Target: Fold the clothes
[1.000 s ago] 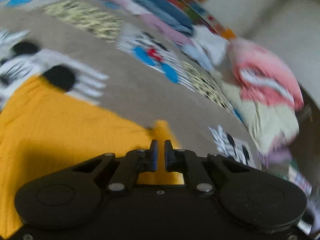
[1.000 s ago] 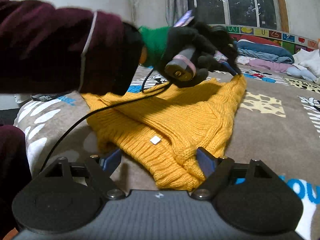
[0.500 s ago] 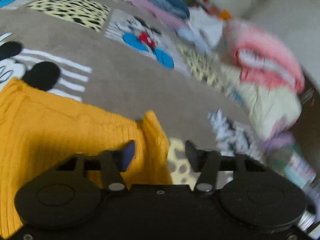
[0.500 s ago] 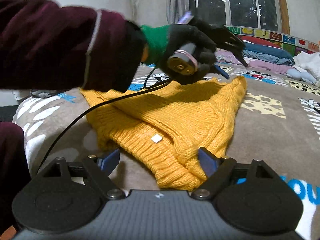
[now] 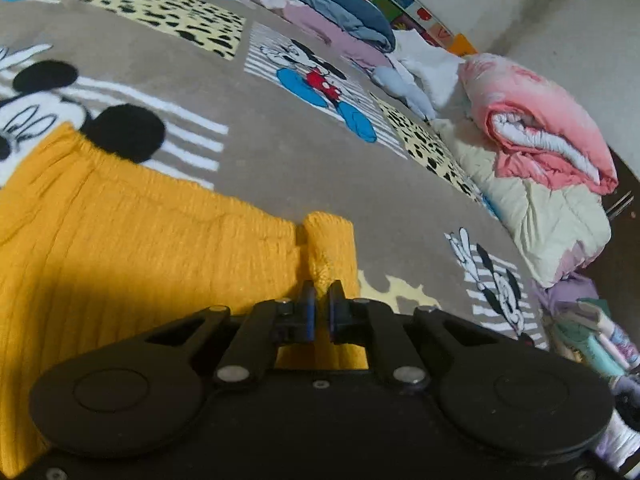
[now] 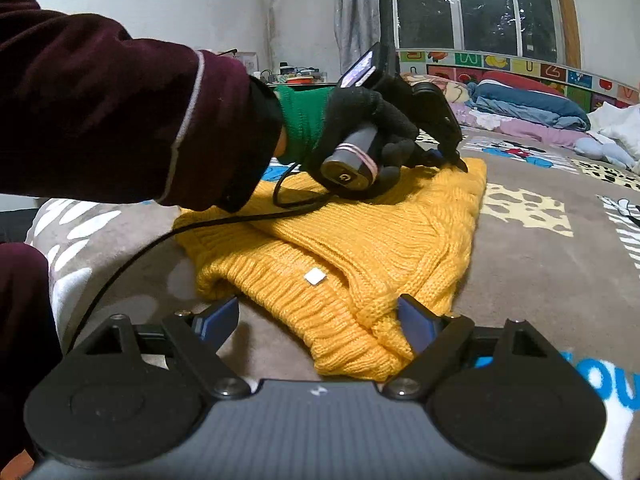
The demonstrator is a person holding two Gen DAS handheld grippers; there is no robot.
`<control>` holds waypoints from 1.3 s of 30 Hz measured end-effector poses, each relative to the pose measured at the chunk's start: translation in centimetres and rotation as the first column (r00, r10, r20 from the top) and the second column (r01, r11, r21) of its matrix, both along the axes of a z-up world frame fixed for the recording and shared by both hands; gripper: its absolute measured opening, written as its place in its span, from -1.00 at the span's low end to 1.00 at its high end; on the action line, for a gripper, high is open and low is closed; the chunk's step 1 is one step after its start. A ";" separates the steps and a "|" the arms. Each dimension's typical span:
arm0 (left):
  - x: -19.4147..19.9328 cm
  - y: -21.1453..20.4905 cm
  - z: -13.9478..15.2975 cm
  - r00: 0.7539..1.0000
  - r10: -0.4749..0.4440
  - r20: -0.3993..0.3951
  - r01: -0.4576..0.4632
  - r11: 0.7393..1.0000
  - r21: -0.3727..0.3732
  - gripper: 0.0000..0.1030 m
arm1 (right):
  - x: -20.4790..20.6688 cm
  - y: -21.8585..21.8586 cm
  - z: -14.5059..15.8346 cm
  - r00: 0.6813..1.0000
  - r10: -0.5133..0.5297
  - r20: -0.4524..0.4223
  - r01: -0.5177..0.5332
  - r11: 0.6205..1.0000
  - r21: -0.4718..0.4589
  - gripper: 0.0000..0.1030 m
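Two grips apply: your left gripper point(image 5: 319, 300) pinches the soft, floppy yellow sweater point(image 6: 360, 240) corner; right gripper point(image 6: 320, 320) spread wide.

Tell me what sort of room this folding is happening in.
Likely a bedroom or a child's room: a cartoon-print blanket serves as the work surface, folded quilts are piled along the wall, and a curtained night window sits behind.

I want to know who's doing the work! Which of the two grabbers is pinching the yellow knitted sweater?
The left gripper, shut on a corner of the yellow knitted sweater. The right gripper stands wide open at the sweater's ribbed hem, pinching nothing.
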State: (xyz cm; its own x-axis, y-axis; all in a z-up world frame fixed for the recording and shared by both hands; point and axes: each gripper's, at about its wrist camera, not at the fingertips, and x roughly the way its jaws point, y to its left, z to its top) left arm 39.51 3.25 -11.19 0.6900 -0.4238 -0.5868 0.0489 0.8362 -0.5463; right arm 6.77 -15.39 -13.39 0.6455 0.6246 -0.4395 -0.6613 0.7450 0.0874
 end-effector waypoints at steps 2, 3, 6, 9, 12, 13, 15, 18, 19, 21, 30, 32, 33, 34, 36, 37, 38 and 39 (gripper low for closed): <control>0.6 -0.6 -0.2 1.000 -0.014 -0.008 0.015 0.998 0.066 -0.91 | 0.0 0.1 0.0 1.000 0.000 -0.001 0.000 1.000 -0.002 0.68; 0.6 -1.1 0.0 1.000 -0.026 -0.005 0.026 0.994 0.105 -0.89 | 0.0 0.2 0.0 1.000 0.001 0.000 -0.001 1.000 -0.004 0.69; 0.6 -2.3 1.2 0.999 -0.048 0.006 0.046 0.972 0.230 -0.74 | 0.1 0.3 0.0 1.000 0.004 -0.002 -0.004 1.000 -0.006 0.70; -0.1 -2.6 2.4 0.997 -0.048 0.055 0.028 0.948 0.318 -0.74 | 0.0 0.4 0.0 1.000 0.005 -0.001 -0.005 1.000 -0.010 0.72; -1.5 -2.7 3.7 0.991 -0.059 0.124 0.008 0.926 0.377 -0.74 | 0.0 0.5 0.0 1.000 0.005 0.002 -0.005 1.000 -0.017 0.72; -1.8 -2.9 4.1 0.987 -0.079 0.137 0.022 0.925 0.379 -0.74 | 0.0 0.5 0.0 1.000 0.005 0.003 -0.005 1.000 -0.018 0.72; -2.2 -3.6 4.5 0.979 -0.125 0.162 0.052 0.919 0.392 -0.74 | -0.1 0.5 0.0 1.000 0.005 0.005 -0.004 1.000 -0.022 0.72; -1.9 -5.1 4.5 0.968 -0.189 0.168 0.101 0.897 0.430 -0.74 | -0.2 0.6 -0.1 1.000 0.003 0.009 -0.003 1.000 -0.029 0.72; -1.4 -5.4 4.1 0.969 -0.188 0.159 0.101 0.893 0.438 -0.74 | -0.2 0.6 -0.1 1.000 0.003 0.011 -0.002 1.000 -0.030 0.72; 0.1 -5.7 2.9 0.981 -0.166 0.102 0.102 0.885 0.455 -0.74 | -0.2 0.6 -0.1 1.000 0.003 0.011 -0.002 1.000 -0.028 0.72; 2.1 -5.4 2.6 0.993 -0.120 0.012 0.101 0.881 0.463 -0.49 | -0.1 0.7 -0.2 1.000 0.013 0.008 -0.012 0.999 -0.033 0.79; 0.1 -4.2 3.8 0.994 -0.103 0.047 0.071 0.892 0.447 -0.42 | -0.1 0.8 -0.2 1.000 0.012 0.012 -0.012 0.999 -0.040 0.79; -1.2 -3.5 4.3 0.994 -0.089 0.060 0.054 0.896 0.440 -0.41 | -0.2 0.9 -0.2 1.000 0.011 0.016 -0.010 0.999 -0.044 0.79; -2.5 -2.7 4.8 0.995 -0.074 0.072 0.035 0.901 0.433 -0.39 | -0.4 1.0 -0.2 1.000 0.009 0.021 -0.008 0.999 -0.046 0.79; -5.3 -1.0 5.9 0.996 -0.037 0.084 -0.001 0.912 0.411 -0.39 | -0.7 0.9 -0.1 0.999 0.004 0.040 -0.002 0.999 -0.049 0.79; -6.7 -0.1 6.4 0.996 -0.019 0.089 -0.019 0.917 0.399 -0.39 | -0.8 0.8 0.0 0.999 0.003 0.047 -0.001 0.999 -0.043 0.78; -8.4 0.9 6.7 0.995 0.003 0.096 -0.040 0.922 0.385 -0.38 | -1.0 0.7 0.1 0.999 0.002 0.053 0.000 0.999 -0.036 0.78; -10.1 2.0 7.0 0.995 0.028 0.100 -0.062 0.930 0.362 -0.37 | -1.1 0.6 0.2 0.998 -0.003 0.061 0.005 1.000 -0.030 0.78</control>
State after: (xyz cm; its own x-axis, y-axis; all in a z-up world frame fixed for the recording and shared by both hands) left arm 29.36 5.23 -4.21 0.7611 -0.1597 -0.6286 0.0417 0.9792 -0.1983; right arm 5.64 -14.79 -13.14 0.6742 0.6090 -0.4177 -0.6616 0.7495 0.0250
